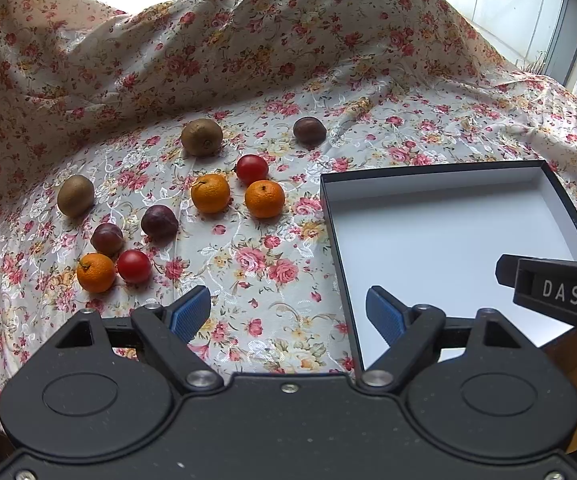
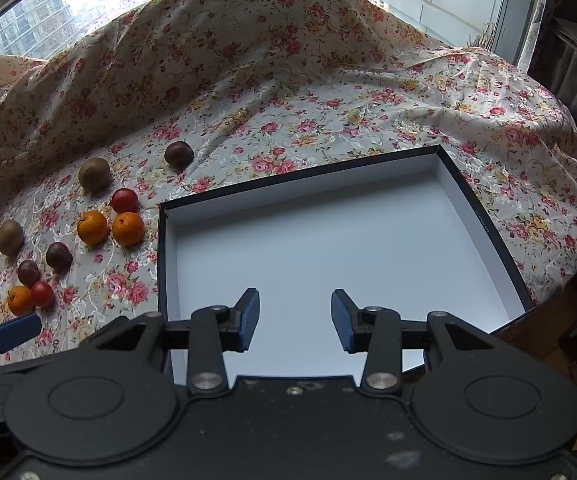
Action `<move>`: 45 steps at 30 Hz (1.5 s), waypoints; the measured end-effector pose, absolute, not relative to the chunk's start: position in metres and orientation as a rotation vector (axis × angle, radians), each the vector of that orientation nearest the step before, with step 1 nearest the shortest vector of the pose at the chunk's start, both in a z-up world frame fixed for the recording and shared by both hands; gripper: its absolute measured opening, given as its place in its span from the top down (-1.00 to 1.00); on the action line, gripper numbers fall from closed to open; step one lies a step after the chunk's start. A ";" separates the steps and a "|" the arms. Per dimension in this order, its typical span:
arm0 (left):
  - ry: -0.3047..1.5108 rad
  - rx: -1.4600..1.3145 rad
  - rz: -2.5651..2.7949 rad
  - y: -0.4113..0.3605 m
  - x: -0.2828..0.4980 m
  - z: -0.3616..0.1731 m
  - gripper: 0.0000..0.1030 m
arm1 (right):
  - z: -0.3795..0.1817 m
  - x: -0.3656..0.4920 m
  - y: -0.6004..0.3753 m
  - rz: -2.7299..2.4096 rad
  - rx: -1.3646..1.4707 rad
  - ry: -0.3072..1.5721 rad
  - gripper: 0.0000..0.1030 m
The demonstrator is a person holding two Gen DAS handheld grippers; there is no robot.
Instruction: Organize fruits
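Ten fruits sit loose on the floral tablecloth point(image 1: 272, 312), all left of the box point(image 1: 440, 240), none inside it, so I judge sorting has not begun. Three mandarins: one at near left point(image 1: 95, 273), two as a pair mid-cluster point(image 1: 210, 193) point(image 1: 264, 199), close but I can't tell if they touch. Two cherry tomatoes: one point(image 1: 133, 266) touching the near mandarin, one point(image 1: 251, 169) just behind the pair. Two kiwis, left point(image 1: 75, 195) and far middle point(image 1: 201, 137). Three dark purple round fruits (passion fruit or plums, can't tell): two near the front group point(image 1: 106, 239) point(image 1: 159, 222), one alone at the back point(image 1: 309, 130).

Box is a shallow black-rimmed lid or tray, white inside, holding nothing, at the right edge of the table with its near corner apparently overhanging. Likely the destination, placed beside the cluster so carries are short.

Left gripper point(image 1: 288, 312) hangs above the cloth by the box's left wall, jaws spread wide, nothing between them; it sits nearer the fruit, so probably the picker. Right gripper point(image 2: 295, 320) hovers over the box interior, jaws apart, holding nothing (possibly there to steady the box).
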State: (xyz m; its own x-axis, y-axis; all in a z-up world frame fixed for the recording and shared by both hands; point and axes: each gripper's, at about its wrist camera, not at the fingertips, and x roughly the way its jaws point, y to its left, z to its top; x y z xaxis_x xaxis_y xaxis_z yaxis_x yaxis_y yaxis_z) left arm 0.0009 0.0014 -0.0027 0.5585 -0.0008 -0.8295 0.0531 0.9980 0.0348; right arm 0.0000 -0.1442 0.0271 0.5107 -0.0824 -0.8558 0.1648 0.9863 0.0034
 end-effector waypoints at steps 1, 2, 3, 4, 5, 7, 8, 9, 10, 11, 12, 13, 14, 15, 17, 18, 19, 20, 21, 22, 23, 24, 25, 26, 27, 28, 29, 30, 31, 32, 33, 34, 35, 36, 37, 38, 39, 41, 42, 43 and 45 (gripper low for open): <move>0.978 0.057 -0.032 0.002 0.001 -0.003 -0.64 | 0.027 0.000 -0.144 -0.148 0.089 1.025 0.16; 0.979 0.057 -0.032 0.002 0.001 -0.002 -0.64 | 0.027 0.000 -0.145 -0.147 0.089 1.025 0.16; 0.979 0.057 -0.032 0.002 0.001 -0.003 -0.64 | 0.027 0.000 -0.145 -0.147 0.089 1.025 0.16; 0.981 0.055 -0.031 0.002 0.001 -0.002 -0.64 | 0.027 0.000 -0.145 -0.148 0.089 1.025 0.16; 0.982 0.053 -0.030 0.002 0.001 -0.002 -0.64 | 0.027 0.000 -0.145 -0.147 0.088 1.025 0.16; 0.985 0.047 -0.030 0.002 0.001 -0.003 -0.64 | 0.027 0.000 -0.144 -0.147 0.086 1.026 0.16; 0.986 0.044 -0.030 0.003 0.002 -0.003 -0.64 | 0.027 0.000 -0.144 -0.147 0.086 1.026 0.16; 0.987 0.042 -0.030 0.003 0.002 -0.003 -0.64 | 0.027 0.000 -0.144 -0.147 0.086 1.026 0.16; 0.988 0.040 -0.030 0.003 0.003 -0.003 -0.64 | 0.027 0.000 -0.144 -0.147 0.086 1.026 0.16; 0.989 0.039 -0.030 0.004 0.003 -0.003 -0.64 | 0.027 0.000 -0.144 -0.147 0.086 1.027 0.16; 0.991 0.038 -0.029 0.004 0.003 -0.003 -0.64 | 0.027 0.000 -0.144 -0.147 0.086 1.027 0.16; 0.992 0.037 -0.029 0.004 0.003 -0.003 -0.64 | 0.027 0.000 -0.144 -0.146 0.085 1.028 0.16; 0.994 0.035 -0.029 0.004 0.003 -0.003 -0.64 | 0.027 0.000 -0.144 -0.145 0.085 1.029 0.16; 0.995 0.033 -0.029 0.004 0.003 -0.003 -0.64 | 0.027 0.000 -0.144 -0.145 0.084 1.029 0.16; 0.997 0.030 -0.028 0.005 0.003 -0.003 -0.64 | 0.026 0.000 -0.144 -0.144 0.083 1.029 0.16; 0.997 0.029 -0.028 0.005 0.003 -0.004 -0.64 | 0.026 0.000 -0.144 -0.142 0.082 1.030 0.16; 0.998 0.028 -0.027 0.005 0.003 -0.004 -0.64 | 0.026 0.000 -0.143 -0.141 0.081 1.030 0.16; 0.999 0.027 -0.026 0.005 0.003 -0.004 -0.64 | 0.026 0.001 -0.143 -0.141 0.081 1.031 0.16; 0.999 0.026 -0.026 0.005 0.003 -0.004 -0.64 | 0.026 0.001 -0.143 -0.140 0.080 1.031 0.16; 1.001 0.024 -0.026 0.005 0.003 -0.004 -0.64 | 0.026 0.001 -0.143 -0.139 0.080 1.032 0.16; 1.002 0.023 -0.026 0.006 0.003 -0.004 -0.64 | 0.026 0.001 -0.143 -0.139 0.080 1.032 0.16; 1.002 0.022 -0.026 0.006 0.004 -0.004 -0.64 | 0.026 0.001 -0.143 -0.139 0.079 1.032 0.16; 1.003 0.022 -0.025 0.006 0.004 -0.004 -0.64 | 0.026 0.001 -0.143 -0.139 0.079 1.033 0.16; 1.004 0.021 -0.025 0.006 0.004 -0.005 -0.64 | 0.026 0.001 -0.143 -0.138 0.079 1.034 0.16; 1.005 0.020 -0.025 0.006 0.004 -0.005 -0.64 | 0.026 0.001 -0.143 -0.138 0.080 1.034 0.16; 1.007 0.019 -0.024 0.006 0.004 -0.005 -0.64 | 0.027 0.001 -0.144 -0.137 0.080 1.035 0.16; 1.008 0.018 -0.024 0.006 0.004 -0.005 -0.64 | 0.027 0.001 -0.143 -0.137 0.080 1.035 0.16; 1.009 0.018 -0.025 0.007 0.004 -0.005 -0.64 | 0.027 0.001 -0.143 -0.137 0.080 1.035 0.16; 1.010 0.017 -0.025 0.007 0.004 -0.005 -0.64 | 0.027 0.001 -0.143 -0.138 0.079 1.035 0.16; 1.011 0.016 -0.025 0.007 0.004 -0.005 -0.64 | 0.026 0.002 -0.143 -0.137 0.079 1.036 0.16; 1.012 0.015 -0.025 0.007 0.005 -0.005 -0.64 | 0.026 0.002 -0.143 -0.137 0.079 1.037 0.16; 1.013 0.014 -0.025 0.007 0.005 -0.005 -0.64 | 0.026 0.002 -0.143 -0.136 0.079 1.037 0.16; 1.014 0.012 -0.025 0.007 0.005 -0.005 -0.64 | 0.026 0.002 -0.144 -0.135 0.079 1.038 0.16; 1.016 0.010 -0.025 0.007 0.005 -0.006 -0.64 | 0.026 0.002 -0.143 -0.134 0.078 1.039 0.16; 1.019 0.009 -0.024 0.008 0.006 -0.006 -0.64 | 0.026 0.002 -0.143 -0.134 0.077 1.039 0.16; 1.022 0.008 -0.023 0.008 0.006 -0.006 -0.64 | 0.026 0.002 -0.143 -0.133 0.076 1.040 0.16; 1.024 0.004 -0.024 0.008 0.006 -0.006 -0.64 | 0.026 0.002 -0.143 -0.132 0.076 1.041 0.16; 1.031 -0.007 -0.027 0.009 0.006 -0.006 -0.64 | 0.026 0.003 -0.143 -0.130 0.075 1.041 0.16; 1.034 -0.011 -0.028 0.009 0.006 -0.006 -0.64 | 0.026 0.003 -0.143 -0.129 0.074 1.041 0.16; 1.036 -0.014 -0.029 0.009 0.006 -0.006 -0.64 | 0.026 0.003 -0.142 -0.127 0.075 1.042 0.16; 1.038 -0.016 -0.027 0.010 0.006 -0.005 -0.64 | 0.026 0.003 -0.142 -0.124 0.076 1.042 0.16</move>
